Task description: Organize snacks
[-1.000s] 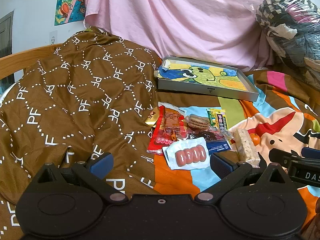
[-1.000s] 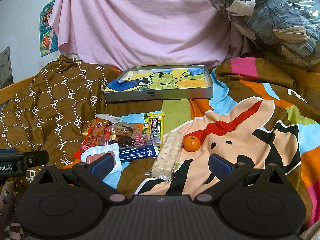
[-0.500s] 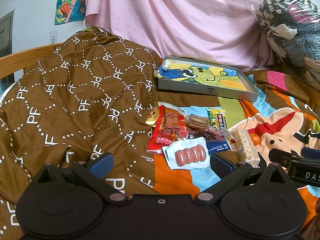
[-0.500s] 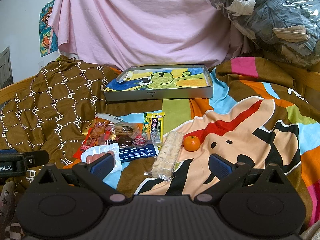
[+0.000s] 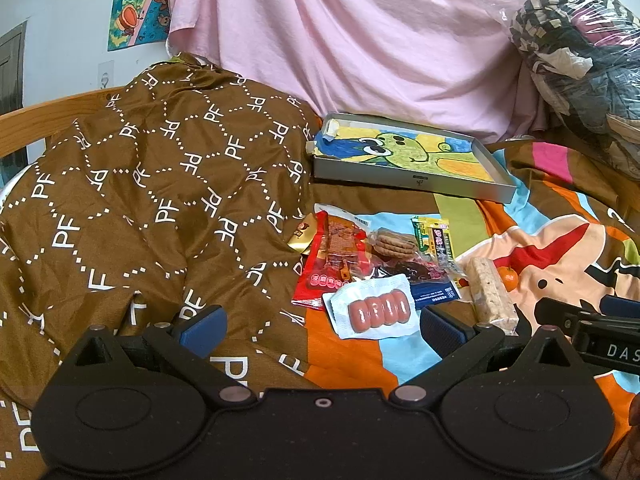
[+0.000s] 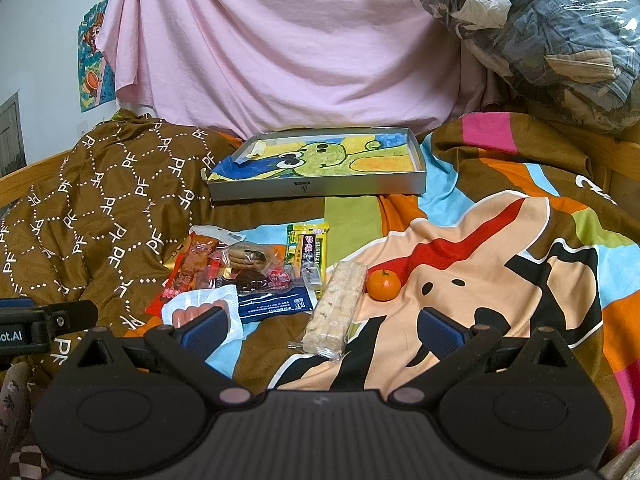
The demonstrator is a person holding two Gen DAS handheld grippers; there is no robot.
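Note:
A heap of snacks lies on the bed cover: a white sausage pack (image 5: 374, 311) (image 6: 200, 309), a red jerky pack (image 5: 332, 258), wrapped biscuits (image 5: 394, 243) (image 6: 246, 256), a blue packet (image 6: 276, 304), a yellow-green packet (image 5: 434, 237) (image 6: 308, 248), a pale rice bar (image 5: 490, 295) (image 6: 336, 306) and a small orange (image 6: 383, 285). Behind them sits a shallow grey tray (image 5: 412, 178) (image 6: 316, 189) lined with a frog picture. My left gripper (image 5: 320, 326) is open just short of the sausage pack. My right gripper (image 6: 320, 326) is open, short of the rice bar.
A brown quilt (image 5: 140, 200) is bunched at the left. A pink sheet (image 6: 280, 48) hangs behind, and a plastic-wrapped bundle of clothes (image 6: 540, 36) sits at the back right. The cartoon bed cover (image 6: 500, 248) spreads right of the orange.

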